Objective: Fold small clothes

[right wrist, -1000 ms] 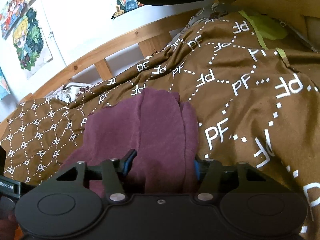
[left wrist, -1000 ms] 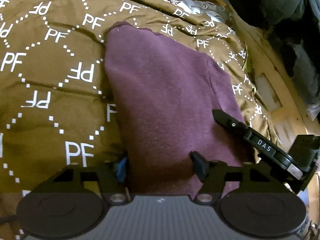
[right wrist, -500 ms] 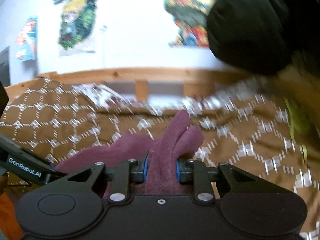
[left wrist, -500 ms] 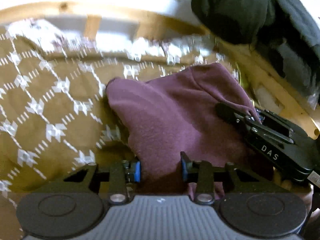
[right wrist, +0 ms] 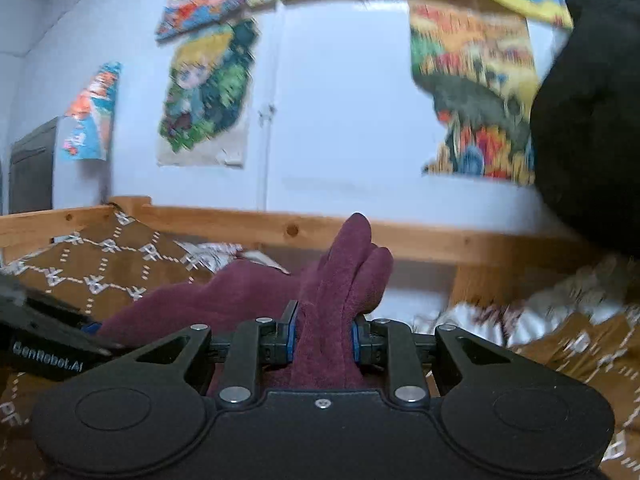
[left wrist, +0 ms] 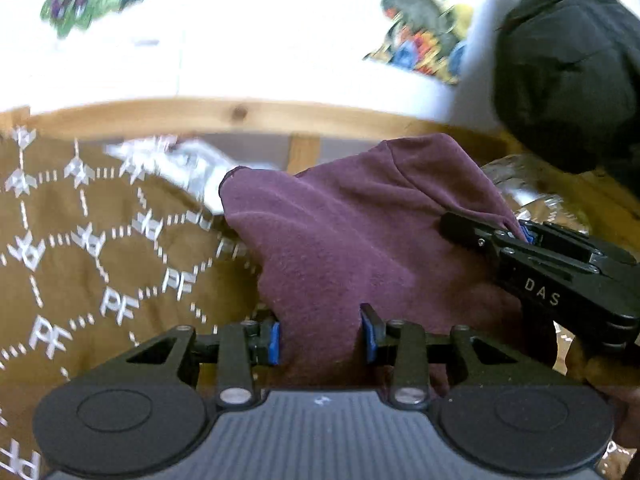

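The left gripper [left wrist: 320, 338] has its jaws pressed on the lower edge of the maroon cloth [left wrist: 352, 240], in the lower middle of its frame. The right gripper [right wrist: 322, 340] has its jaws tight on a bunched fold of the cloth [right wrist: 340, 280], which sticks up at the centre. The cloth hangs between both grippers, above the brown bedspread [left wrist: 92, 272] and in front of the wooden rail [right wrist: 240, 224].

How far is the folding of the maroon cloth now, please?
Done: both claws have closed on one maroon garment; the left claw and the right claw each pinch an edge. In hand: it is raised off the brown bedspread. Left: no finished fold is visible.
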`<state>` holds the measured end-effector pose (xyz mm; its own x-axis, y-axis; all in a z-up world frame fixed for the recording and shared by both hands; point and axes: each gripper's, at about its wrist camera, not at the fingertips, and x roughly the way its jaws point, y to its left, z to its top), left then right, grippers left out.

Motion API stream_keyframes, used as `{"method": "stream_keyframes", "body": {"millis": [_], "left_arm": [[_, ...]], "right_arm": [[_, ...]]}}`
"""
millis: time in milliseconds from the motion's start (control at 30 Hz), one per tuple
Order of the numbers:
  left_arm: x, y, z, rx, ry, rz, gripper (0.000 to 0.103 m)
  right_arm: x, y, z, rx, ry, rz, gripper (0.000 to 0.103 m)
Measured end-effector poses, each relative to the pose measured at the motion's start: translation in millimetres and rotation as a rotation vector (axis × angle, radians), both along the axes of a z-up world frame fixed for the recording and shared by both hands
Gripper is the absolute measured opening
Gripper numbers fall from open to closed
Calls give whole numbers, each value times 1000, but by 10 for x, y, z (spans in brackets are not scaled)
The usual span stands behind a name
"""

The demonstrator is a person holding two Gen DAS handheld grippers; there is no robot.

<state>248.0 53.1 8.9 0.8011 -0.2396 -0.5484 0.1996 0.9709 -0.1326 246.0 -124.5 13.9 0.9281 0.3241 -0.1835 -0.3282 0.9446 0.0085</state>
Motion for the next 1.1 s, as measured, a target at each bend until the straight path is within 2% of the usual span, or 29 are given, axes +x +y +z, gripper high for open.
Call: {"method": "stream_keyframes", "body": {"millis": [133,200,333,533,600,667,733,800,867,967,1100], "left_arm": [[201,-14,-375,-23,130,26,44],[217,1,-447,-27,130,33,49],[271,-24,-427,-21,151,38,60],[266,95,-447,-115,244,133,77],[241,109,-440,-102,250,157,85],[209,118,-419,-90,250,173,88],[188,124,-381,-82,248,191,92],[167,118,-338,-61,242,229,102],[134,104,-296,-19,241,278,102],[46,85,-234,19,227,297,102],[-123,26,-117,63,190,328,102]], "right_arm": [[335,39,-295,-4,143,-30,25],[433,-31,-473,11,218,-61,27],[441,-190,-658,73,266,-88,34],[435,-269,-680,97,264,-99,45],[398,-276,-693,96,259,-103,49],[367,-293,-684,95,260,-120,61],[340,-324,-666,96,256,-143,69],[303,-354,-651,99,253,-158,74],[235,-390,-633,96,247,-179,86],[86,-457,-576,94,222,-204,102],[-115,-511,-446,67,180,-229,102]]}}
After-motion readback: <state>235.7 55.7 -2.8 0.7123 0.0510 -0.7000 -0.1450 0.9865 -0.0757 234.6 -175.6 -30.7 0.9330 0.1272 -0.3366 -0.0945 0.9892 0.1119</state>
